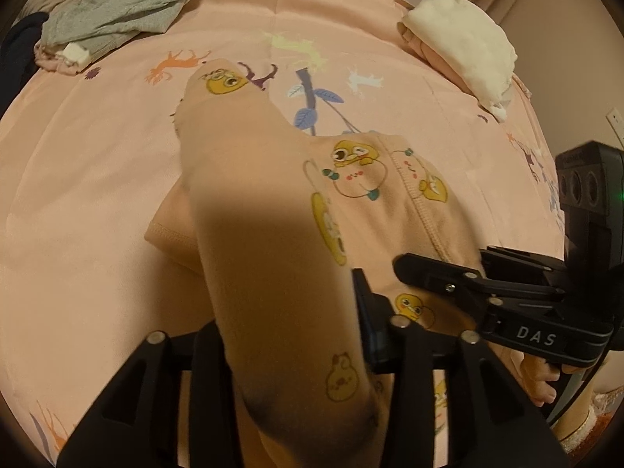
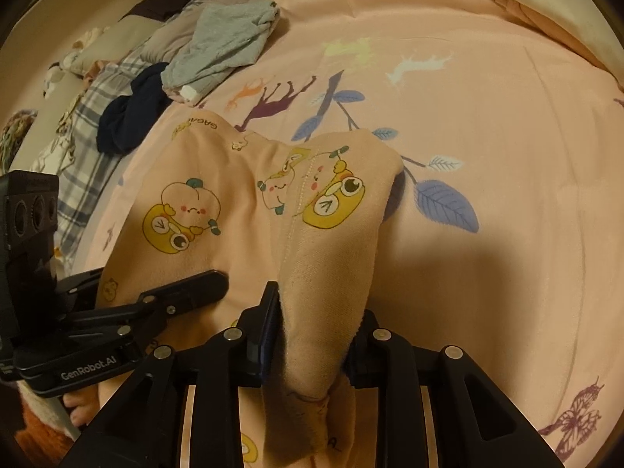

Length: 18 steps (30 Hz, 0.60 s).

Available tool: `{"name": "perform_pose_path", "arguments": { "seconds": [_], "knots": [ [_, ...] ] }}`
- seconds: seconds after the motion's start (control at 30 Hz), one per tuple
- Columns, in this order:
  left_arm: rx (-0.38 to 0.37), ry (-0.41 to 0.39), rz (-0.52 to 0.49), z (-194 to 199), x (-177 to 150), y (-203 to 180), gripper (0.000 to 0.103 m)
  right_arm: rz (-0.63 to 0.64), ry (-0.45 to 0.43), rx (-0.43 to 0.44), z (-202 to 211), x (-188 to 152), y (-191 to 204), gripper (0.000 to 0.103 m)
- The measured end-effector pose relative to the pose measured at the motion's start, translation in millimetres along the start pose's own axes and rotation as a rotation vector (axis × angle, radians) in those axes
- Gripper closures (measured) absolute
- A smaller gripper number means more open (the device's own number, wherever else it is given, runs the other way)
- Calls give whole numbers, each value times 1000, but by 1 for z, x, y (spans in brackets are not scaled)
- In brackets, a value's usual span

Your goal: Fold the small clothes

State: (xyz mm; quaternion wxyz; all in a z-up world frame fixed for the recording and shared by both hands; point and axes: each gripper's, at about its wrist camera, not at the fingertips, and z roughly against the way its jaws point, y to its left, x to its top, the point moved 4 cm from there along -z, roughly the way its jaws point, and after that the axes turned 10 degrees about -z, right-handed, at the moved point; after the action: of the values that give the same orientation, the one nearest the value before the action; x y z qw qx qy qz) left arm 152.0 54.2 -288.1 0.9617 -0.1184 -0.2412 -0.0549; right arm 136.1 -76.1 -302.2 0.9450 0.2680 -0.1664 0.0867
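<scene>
both tongs (image 2: 308, 335) hold peach garment (image 2: 249, 210) lengthwise away.

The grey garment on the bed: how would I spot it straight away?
Start at the pink animal-print bedsheet. Follow it to the far left edge, where a heap of unfolded clothes lies. The crumpled grey knit garment tops the heap's near side, beside a dark navy piece; it alone is plain pale grey with a white tag.

Dim, warm indoor light; soft shadows darken the near cloth, which blurs; fisheye bending and black vignette at edges.
</scene>
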Motion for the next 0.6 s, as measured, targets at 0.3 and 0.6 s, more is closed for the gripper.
{"name": "perform_pose_path", "arguments": {
  "seconds": [0.3, 0.6],
  "knots": [
    [-83, 5, 52, 2, -5, 19, 49, 14, -9, -6, 2, -2, -3, 69],
    [13, -9, 38, 24, -19, 36, 38, -10, -21, -34, 13, -4, -17, 56]
  ]
}}
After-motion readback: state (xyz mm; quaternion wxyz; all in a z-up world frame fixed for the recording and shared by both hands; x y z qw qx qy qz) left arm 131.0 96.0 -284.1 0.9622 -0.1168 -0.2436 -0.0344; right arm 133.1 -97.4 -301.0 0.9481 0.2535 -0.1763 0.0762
